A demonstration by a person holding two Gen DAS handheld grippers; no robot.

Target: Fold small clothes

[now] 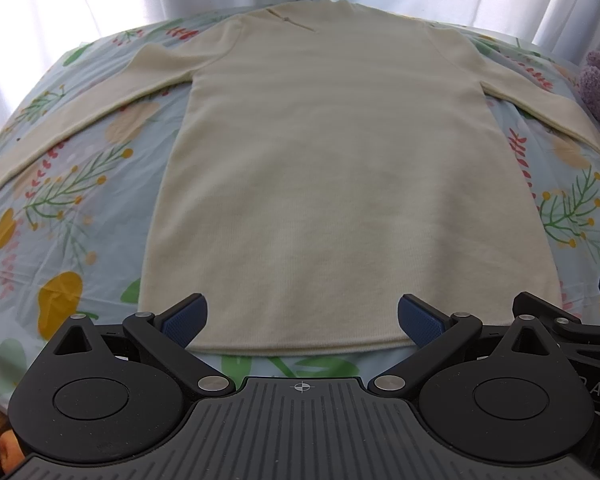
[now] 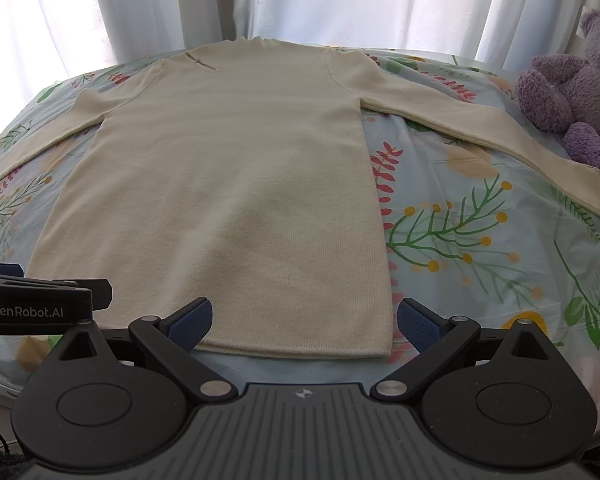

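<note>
A cream long-sleeved knit top [image 1: 332,160] lies flat on a floral sheet, collar far, hem near, both sleeves spread out to the sides. It also shows in the right wrist view [image 2: 228,184]. My left gripper [image 1: 302,320] is open and empty, its blue pads just above the hem near the middle. My right gripper [image 2: 304,320] is open and empty over the hem's right half, its right pad past the top's right corner. The right gripper's body shows in the left wrist view [image 1: 572,324], and the left gripper's body in the right wrist view [image 2: 40,304].
The floral sheet [image 2: 480,248] covers the surface. A purple teddy bear [image 2: 576,80] sits at the far right, next to the right sleeve's cuff [image 2: 588,188]. White curtains [image 2: 300,0] hang behind the far edge.
</note>
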